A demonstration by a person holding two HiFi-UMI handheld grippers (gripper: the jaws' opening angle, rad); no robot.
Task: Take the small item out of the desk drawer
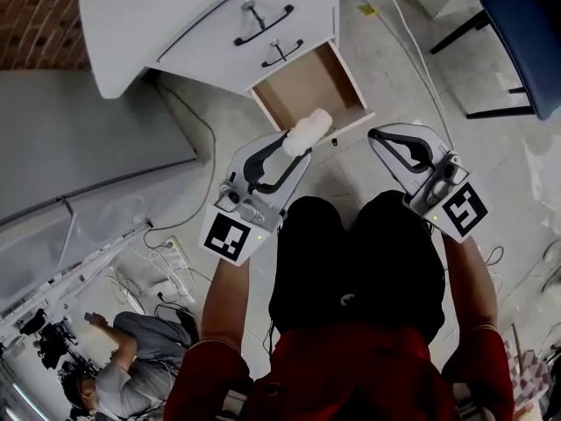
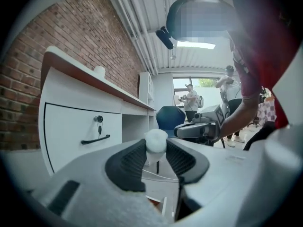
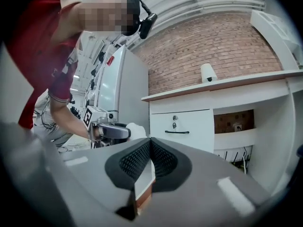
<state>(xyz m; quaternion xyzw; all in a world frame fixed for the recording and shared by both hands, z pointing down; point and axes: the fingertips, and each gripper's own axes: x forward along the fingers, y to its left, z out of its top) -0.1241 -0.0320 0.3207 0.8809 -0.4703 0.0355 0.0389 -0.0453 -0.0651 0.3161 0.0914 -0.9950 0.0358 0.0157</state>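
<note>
A white desk (image 1: 175, 16) has its bottom drawer (image 1: 351, 82) pulled open, and the wooden inside shows nothing in it. My left gripper (image 1: 298, 145) is shut on a small white fluffy item (image 1: 308, 132), held just in front of the drawer's front edge. In the left gripper view the item (image 2: 156, 141) sits pinched between the dark pads (image 2: 127, 163). To the right at the same height, my right gripper (image 1: 377, 135) is shut with nothing in it. In the right gripper view its pads (image 3: 163, 161) meet, and the left gripper (image 3: 111, 131) and the item (image 3: 137, 130) show beyond.
A blue chair (image 1: 526, 33) stands at the right. Cables (image 1: 188, 112) and a power strip (image 1: 175, 253) lie on the floor at the left. A person (image 1: 114, 358) is low at the bottom left. Other people (image 2: 191, 98) stand far off.
</note>
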